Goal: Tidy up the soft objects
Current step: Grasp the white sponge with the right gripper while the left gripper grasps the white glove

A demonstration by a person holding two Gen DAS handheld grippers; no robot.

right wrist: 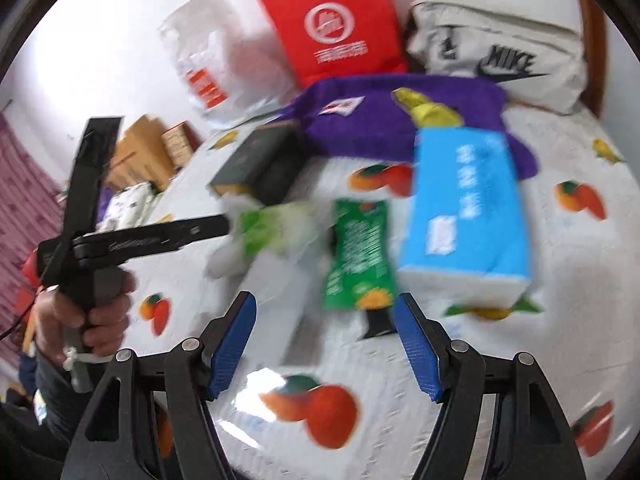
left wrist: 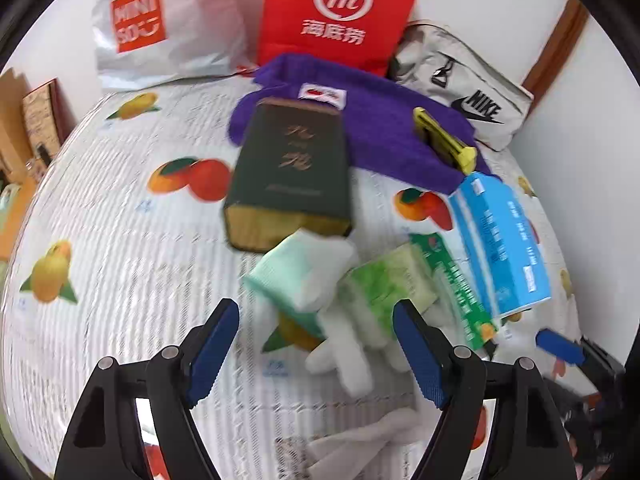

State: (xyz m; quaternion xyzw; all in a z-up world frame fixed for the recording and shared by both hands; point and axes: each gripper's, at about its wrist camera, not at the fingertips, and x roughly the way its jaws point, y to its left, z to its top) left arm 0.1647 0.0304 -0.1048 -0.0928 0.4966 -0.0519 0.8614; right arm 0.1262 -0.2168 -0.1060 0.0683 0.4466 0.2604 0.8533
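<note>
A white glove (left wrist: 340, 320) lies on the fruit-print bed sheet (left wrist: 120, 280), with a mint tissue pack (left wrist: 284, 280) and a green tissue pack (left wrist: 384, 288) on it. My left gripper (left wrist: 316, 344) is open, just short of the glove. A purple towel (left wrist: 372, 128) lies behind, carrying a yellow cutter (left wrist: 444, 140). My right gripper (right wrist: 326, 344) is open and empty above the sheet (right wrist: 560, 340), near a green packet (right wrist: 358, 256) and a blue box (right wrist: 466, 208). The purple towel (right wrist: 380, 116) shows beyond. The left gripper tool (right wrist: 120, 240) is at the left.
A dark green box (left wrist: 288, 176) lies mid-bed. A blue box (left wrist: 500, 240) and a green packet (left wrist: 456, 288) lie to the right. A Miniso bag (left wrist: 160, 28), a red bag (left wrist: 340, 12) and a Nike bag (left wrist: 460, 80) stand against the wall. More white fabric (left wrist: 360, 440) lies near.
</note>
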